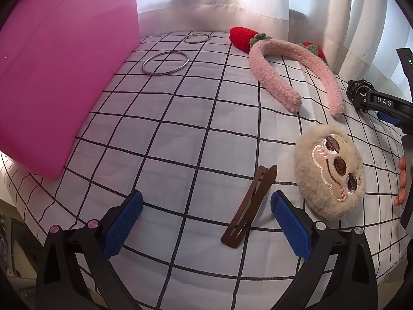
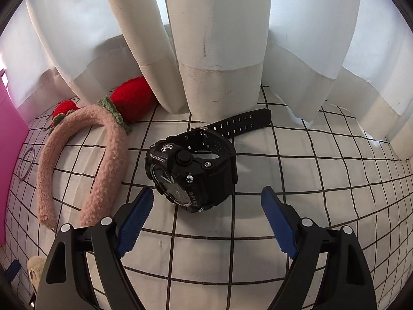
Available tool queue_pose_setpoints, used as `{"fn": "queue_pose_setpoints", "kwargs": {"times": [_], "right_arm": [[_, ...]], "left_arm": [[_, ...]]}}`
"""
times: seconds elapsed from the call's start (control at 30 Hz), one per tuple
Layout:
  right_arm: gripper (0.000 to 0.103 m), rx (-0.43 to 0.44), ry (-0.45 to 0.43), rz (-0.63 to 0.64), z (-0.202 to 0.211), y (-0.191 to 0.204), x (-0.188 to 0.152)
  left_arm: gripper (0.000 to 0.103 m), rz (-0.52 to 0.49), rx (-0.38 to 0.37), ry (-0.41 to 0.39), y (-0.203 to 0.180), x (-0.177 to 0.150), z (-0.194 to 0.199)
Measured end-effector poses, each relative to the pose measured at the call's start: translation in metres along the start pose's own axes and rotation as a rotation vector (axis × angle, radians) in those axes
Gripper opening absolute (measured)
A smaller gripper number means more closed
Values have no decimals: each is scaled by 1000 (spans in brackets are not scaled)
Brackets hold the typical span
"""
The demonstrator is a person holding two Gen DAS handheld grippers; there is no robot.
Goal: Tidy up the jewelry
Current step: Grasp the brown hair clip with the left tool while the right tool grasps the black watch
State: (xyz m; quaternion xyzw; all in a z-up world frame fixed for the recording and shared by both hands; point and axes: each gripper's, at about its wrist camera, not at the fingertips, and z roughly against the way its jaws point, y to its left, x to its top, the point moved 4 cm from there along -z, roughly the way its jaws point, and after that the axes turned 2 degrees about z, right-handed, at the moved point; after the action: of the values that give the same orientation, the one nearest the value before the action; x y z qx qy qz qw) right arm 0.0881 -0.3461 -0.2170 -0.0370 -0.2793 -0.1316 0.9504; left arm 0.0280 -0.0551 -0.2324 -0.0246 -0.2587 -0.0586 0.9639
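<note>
A black sport watch (image 2: 192, 170) lies on its side on the checked cloth, its strap trailing toward the curtain. My right gripper (image 2: 206, 206) hangs open just short of it, blue pads (image 2: 135, 223) wide apart and empty. In the left wrist view a brown hair clip (image 1: 249, 206) lies between the spread blue pads (image 1: 124, 228) of my left gripper (image 1: 206, 217), which is open and not touching it. A beige plush face clip (image 1: 330, 171) rests to its right. Two metal bangles (image 1: 166, 62) (image 1: 197, 38) lie far back. A pink fluffy headband (image 1: 286, 71) with red strawberries (image 2: 130, 98) lies beyond.
A large pink box (image 1: 59, 77) stands at the left on the checked cloth (image 1: 180, 142). White curtains (image 2: 219, 51) hang down onto the cloth at the back. The right gripper's body and a hand's fingers (image 1: 402, 180) show at the right edge of the left wrist view.
</note>
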Motion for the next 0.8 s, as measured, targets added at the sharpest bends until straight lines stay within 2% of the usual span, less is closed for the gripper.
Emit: {"fn": "queue_pose_setpoints", "kwargs": {"times": [0.2, 0.43, 0.47, 0.53, 0.57, 0.7, 0.8], "right_arm": [[81, -33, 22, 18, -16, 4, 7], [80, -17, -3, 15, -23, 6, 12], [77, -20, -7, 21, -22, 6, 12], [63, 7, -13, 37, -21, 13, 10], [63, -3, -14, 49, -18, 14, 9], [63, 12, -14, 36, -18, 15, 6], [63, 11, -14, 38, -15, 16, 3]], "left_arm": [[98, 4, 2, 1, 0, 0, -1], [98, 13, 6, -4, 0, 2, -2], [97, 12, 5, -3, 0, 2, -1], [96, 14, 2, -5, 1, 2, -1], [95, 14, 3, -7, 1, 1, 0], [84, 13, 1, -23, 4, 0, 4], [68, 12, -3, -32, 5, 3, 7]]}}
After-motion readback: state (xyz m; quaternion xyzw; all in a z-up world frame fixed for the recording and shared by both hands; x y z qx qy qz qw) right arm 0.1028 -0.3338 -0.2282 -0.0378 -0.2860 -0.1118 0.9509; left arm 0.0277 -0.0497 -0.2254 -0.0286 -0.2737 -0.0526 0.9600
